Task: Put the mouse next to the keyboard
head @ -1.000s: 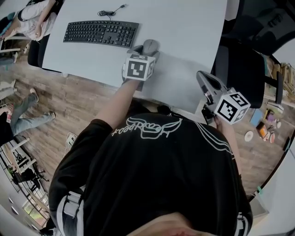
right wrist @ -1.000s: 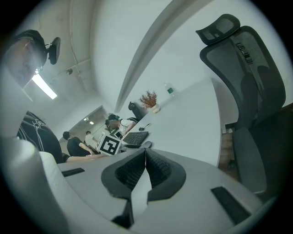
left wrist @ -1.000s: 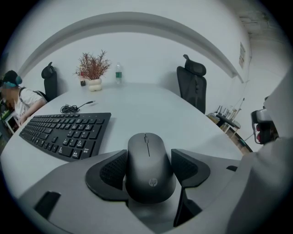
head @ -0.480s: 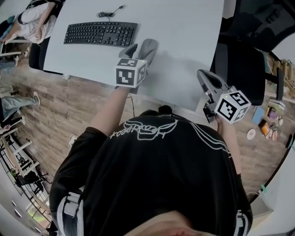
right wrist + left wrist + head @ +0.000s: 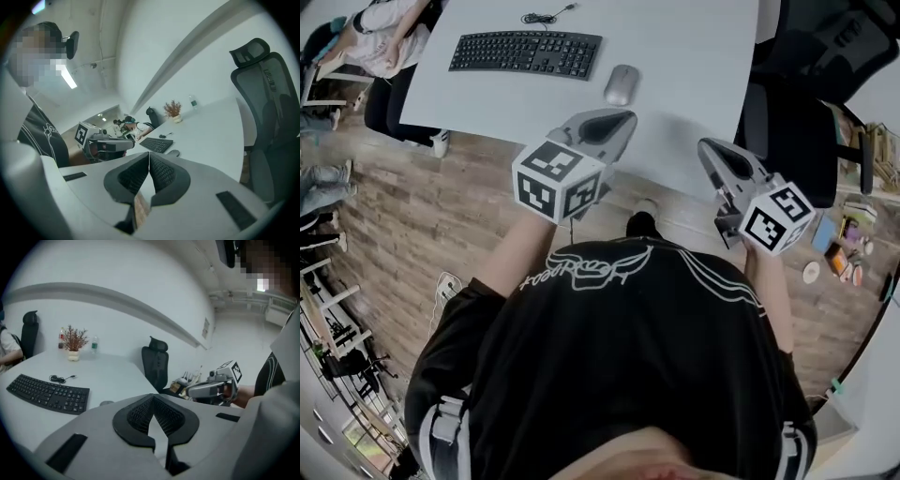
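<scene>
Open office, wood-plank floor, pale grey table (image 5: 694,56) running away from the person, black office chair (image 5: 797,131) off its right side.

Left gripper (image 5: 617,120): jaws together, pads meeting, nothing between them. It hangs above the table's near edge, tips aimed forward. Mouse (image 5: 621,84) lies straight ahead of those tips, a little further in on the tabletop, apart from the gripper. It's a grey mouse, flat on the table, long axis running away from the person, roughly square to the keyboard's long side. Black keyboard (image 5: 527,53) sits just left of the mouse with a small gap, not touching; its coiled cable (image 5: 546,16) is behind it.

Right gripper (image 5: 710,150): jaws also shut, empty, held off the near edge toward the table's right, over the floor. It is well apart from the mouse, so the left gripper is clearly the nearer one.

Judgement: the mouse is already beside the keyboard's right end, so the placement looks done and no grab is pending. If a nudge were wanted, the left gripper would go straight forward and would need to open first.

Room to move: bare table right of and beyond the mouse, nothing in the way. The keyboard blocks the left side. The near edge is close behind the mouse, so a pull toward the person risks dragging it off.
</scene>
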The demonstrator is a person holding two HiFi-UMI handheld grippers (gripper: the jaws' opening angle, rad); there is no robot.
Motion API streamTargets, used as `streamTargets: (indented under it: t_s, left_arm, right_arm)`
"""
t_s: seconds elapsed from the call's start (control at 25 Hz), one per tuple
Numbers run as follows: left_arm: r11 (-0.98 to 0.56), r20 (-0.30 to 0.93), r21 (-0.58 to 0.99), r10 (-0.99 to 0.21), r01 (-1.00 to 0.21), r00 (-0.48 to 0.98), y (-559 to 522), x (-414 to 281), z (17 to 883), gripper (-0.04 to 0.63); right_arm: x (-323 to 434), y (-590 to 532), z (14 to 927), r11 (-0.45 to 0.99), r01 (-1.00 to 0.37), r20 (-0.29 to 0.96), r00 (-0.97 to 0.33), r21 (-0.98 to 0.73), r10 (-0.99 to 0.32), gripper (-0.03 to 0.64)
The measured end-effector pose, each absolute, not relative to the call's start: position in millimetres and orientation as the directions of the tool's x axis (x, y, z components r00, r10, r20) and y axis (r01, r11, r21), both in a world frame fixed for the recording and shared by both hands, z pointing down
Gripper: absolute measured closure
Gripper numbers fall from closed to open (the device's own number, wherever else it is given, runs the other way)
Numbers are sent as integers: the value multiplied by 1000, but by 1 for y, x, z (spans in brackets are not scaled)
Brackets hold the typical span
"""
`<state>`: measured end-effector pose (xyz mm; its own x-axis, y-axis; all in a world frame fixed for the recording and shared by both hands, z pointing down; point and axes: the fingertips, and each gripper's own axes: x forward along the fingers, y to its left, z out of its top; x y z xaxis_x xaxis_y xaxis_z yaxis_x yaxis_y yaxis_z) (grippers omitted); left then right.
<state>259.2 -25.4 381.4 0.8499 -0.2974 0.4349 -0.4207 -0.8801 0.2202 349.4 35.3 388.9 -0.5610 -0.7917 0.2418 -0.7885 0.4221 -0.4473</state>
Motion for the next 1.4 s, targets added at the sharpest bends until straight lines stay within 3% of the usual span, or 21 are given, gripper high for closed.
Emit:
streamTargets:
  t_s: [0.32,0.56,1.08,1.4]
  left_arm:
    - [-904,279,289,-234,-314,931,65,185,325,588]
    - [-908,233,325,-196,-266,952,134,130,318,588]
    - [-943,228,278,-119,-181,966,256,46,310,588]
    - [-944,236,292,-87,-156,968,273,39,315,588]
  right_arm:
    - [258,106,342,505,-772,164,-596,-386,-786,607]
    - [193,169,325,544,-752,89,-612,-372,-786,607]
    - [106,287,324,493,-821,150,-547,-289,-823,607]
    - [104,303,326,446,-827,142,-515,-343,-845,607]
